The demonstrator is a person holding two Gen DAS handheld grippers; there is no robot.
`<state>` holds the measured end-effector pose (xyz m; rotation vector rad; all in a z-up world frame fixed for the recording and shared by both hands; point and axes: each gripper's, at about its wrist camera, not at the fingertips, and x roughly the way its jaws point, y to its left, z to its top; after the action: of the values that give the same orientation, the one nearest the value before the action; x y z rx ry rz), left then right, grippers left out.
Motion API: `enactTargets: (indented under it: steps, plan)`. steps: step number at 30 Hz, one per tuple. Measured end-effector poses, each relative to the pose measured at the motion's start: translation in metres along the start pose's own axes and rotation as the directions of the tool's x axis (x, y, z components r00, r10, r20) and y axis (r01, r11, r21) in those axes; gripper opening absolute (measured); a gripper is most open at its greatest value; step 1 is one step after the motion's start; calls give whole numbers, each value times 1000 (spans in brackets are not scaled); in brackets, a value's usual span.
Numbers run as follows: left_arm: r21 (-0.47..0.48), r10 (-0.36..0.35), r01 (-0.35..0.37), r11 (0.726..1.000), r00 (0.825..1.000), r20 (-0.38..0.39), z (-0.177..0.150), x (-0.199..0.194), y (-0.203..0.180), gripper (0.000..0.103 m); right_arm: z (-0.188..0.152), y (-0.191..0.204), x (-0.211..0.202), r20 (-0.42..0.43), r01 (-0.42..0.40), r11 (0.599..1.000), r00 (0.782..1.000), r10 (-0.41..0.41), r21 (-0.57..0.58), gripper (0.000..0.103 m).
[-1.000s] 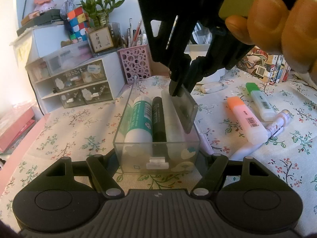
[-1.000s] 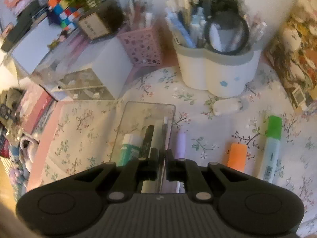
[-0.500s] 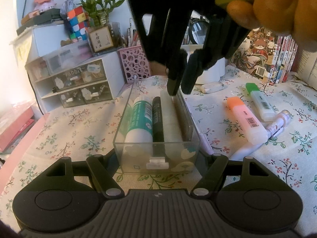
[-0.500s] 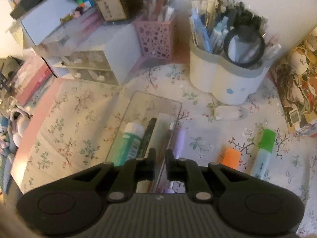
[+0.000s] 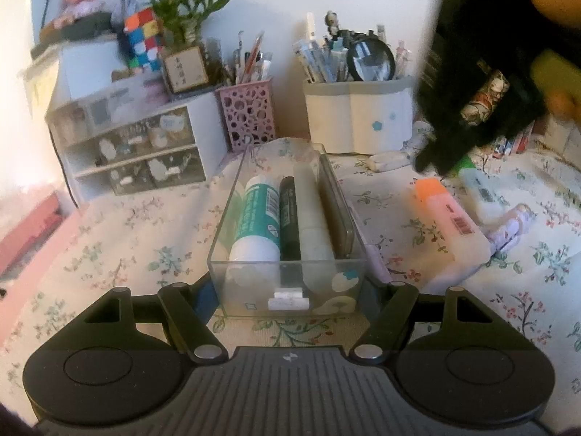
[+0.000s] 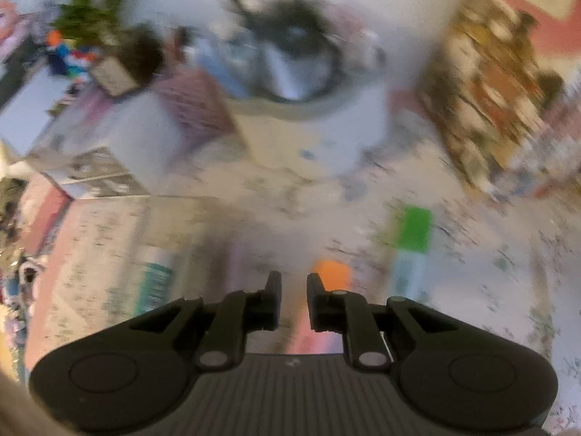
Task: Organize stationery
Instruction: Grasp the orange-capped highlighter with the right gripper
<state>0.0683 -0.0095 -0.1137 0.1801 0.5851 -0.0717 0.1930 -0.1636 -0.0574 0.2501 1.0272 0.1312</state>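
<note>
While the floral-clothed bench [image 5: 109, 225] sat cluttered as ever, the big change came from the right hand-held gripper [image 6: 293, 283]: a second ago it was poised over the clear plastic box [image 5: 287, 279] with a flat grey item pinched in its tips, and by this moment it had swung away to the right, a dark blur in the left wrist view. Its jaws were opening, and nothing showed between them; a narrow gap of bench cloth was all that lay there. That flat grey piece [image 5: 336, 214] now stood on edge inside the box, against its right wall, so that drop looked done.

The left hand-held gripper [image 5: 287, 290] had not budged. Its fingers stood wide apart but pressed on the near end of the box from either side, steadying it as before.

Inside the box, left to right, lay the teal-labelled tube [image 5: 258, 225], the dark green marker [image 5: 288, 218], a pale stick [image 5: 312, 218], then the grey piece.

Still loose on the bench to the right were the orange highlighter [image 5: 448, 218], the green-capped highlighter [image 5: 475, 189] just beyond it, a lilac pen [image 5: 510, 223] touching the orange one, and a small white eraser [image 5: 386, 161] nearer the pen pot [image 5: 357, 116]. In the blurred right wrist view the orange cap sat just ahead of the tips, so I judged it the likely next pick.
</note>
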Motion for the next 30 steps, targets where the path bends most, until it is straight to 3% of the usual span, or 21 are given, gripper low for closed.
enactTargets:
  steps: [9, 18, 30]
  plan:
    - [-12, -4, 3, 1000, 1000, -6, 1, 1, 3, 72, -10, -10, 9, -15, 6, 1000, 1000, -6, -3, 10]
    - [-65, -44, 42, 997, 999, -18, 1, 5, 13, 72, -18, -25, 18, -55, -124, 986, 990, 130, 112, 18]
    - [-53, -35, 34, 998, 999, -11, -1, 3, 10, 72, -23, -16, 11, 20, -146, 983, 989, 145, 107, 8]
